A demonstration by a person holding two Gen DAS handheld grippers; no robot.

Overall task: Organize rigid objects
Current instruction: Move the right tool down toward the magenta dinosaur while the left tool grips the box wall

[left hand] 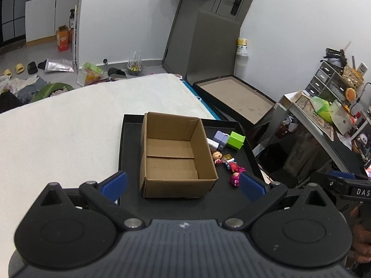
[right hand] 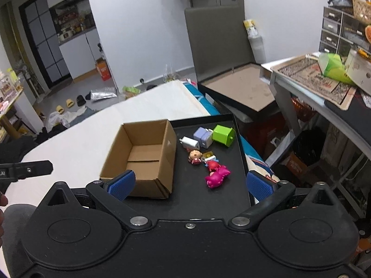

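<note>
An open, empty cardboard box [left hand: 176, 155] [right hand: 141, 155] stands on a black tray [left hand: 129, 139] [right hand: 231, 185]. To its right on the tray lie a green cube [left hand: 236, 140] [right hand: 223, 136], a lilac block [left hand: 220, 139] [right hand: 203, 136], a white charger [right hand: 189, 143], a small doll figure [left hand: 218, 156] [right hand: 195, 156], a small yellow piece [right hand: 208, 155] and a pink toy [left hand: 235, 173] [right hand: 216, 173]. My left gripper [left hand: 183, 185] is open and empty, hovering before the box. My right gripper [right hand: 191, 185] is open and empty, above the tray's near part by the pink toy.
The tray rests on a white mattress-like surface [left hand: 69, 127] [right hand: 81, 143]. A shallow black-framed box [left hand: 234, 97] [right hand: 238, 88] sits beyond. A cluttered grey desk [right hand: 324, 85] [left hand: 324, 120] stands to the right. Bags and slippers litter the floor [left hand: 46, 69].
</note>
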